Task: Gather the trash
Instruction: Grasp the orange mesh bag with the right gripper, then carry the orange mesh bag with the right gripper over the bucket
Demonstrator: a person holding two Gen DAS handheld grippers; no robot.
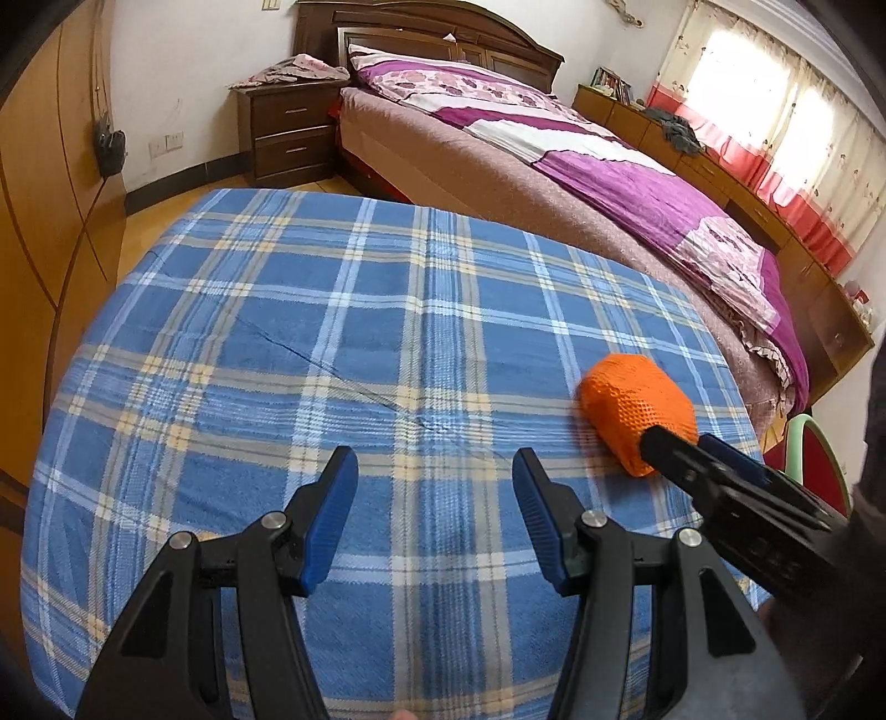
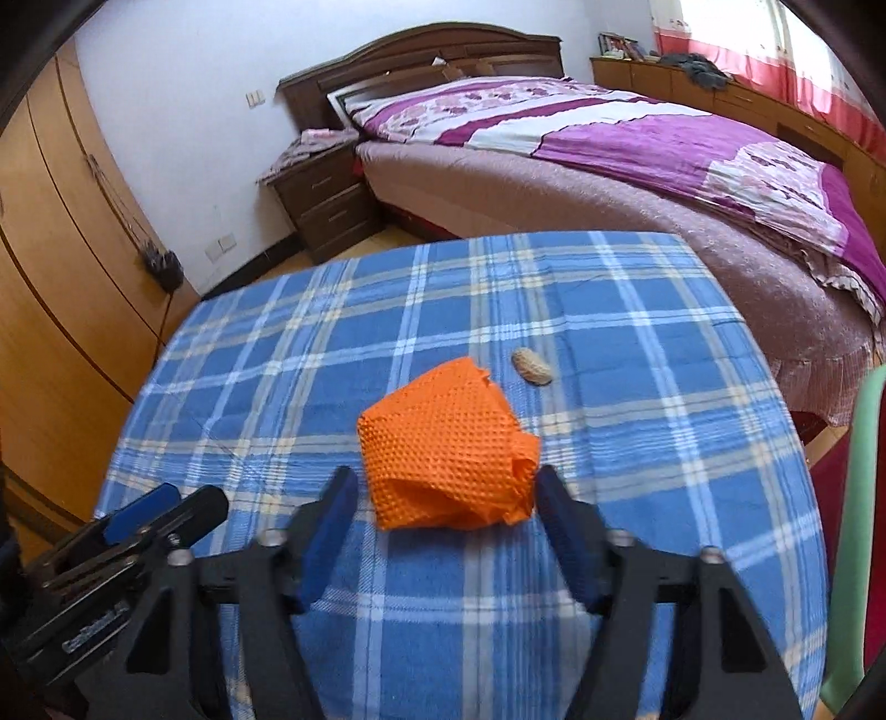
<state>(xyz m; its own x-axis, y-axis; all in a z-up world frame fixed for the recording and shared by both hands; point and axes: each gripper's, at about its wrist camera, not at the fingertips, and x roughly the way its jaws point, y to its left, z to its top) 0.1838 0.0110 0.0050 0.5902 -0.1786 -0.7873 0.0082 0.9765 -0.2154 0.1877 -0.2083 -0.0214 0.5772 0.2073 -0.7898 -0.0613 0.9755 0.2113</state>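
Straddling orange mesh wad (image 2: 446,451), right gripper (image 2: 443,498) jaws apart.

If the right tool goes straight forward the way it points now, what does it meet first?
Most likely the orange mesh wad, which lies on the plaid cloth just ahead of the open right tool. The peanut shell lies farther on.

Blue plaid tablecloth (image 2: 637,387) with white and pale yellow stripes fills the lower frame. At centre, an orange mesh foam net (image 2: 448,448) with a dimpled texture; just above right of it, a tan peanut shell (image 2: 531,366). Upper right: a purple-and-white floral quilt (image 2: 637,133) over a mauve bedspread (image 2: 554,194). Upper centre: a dark brown headboard (image 2: 421,50).
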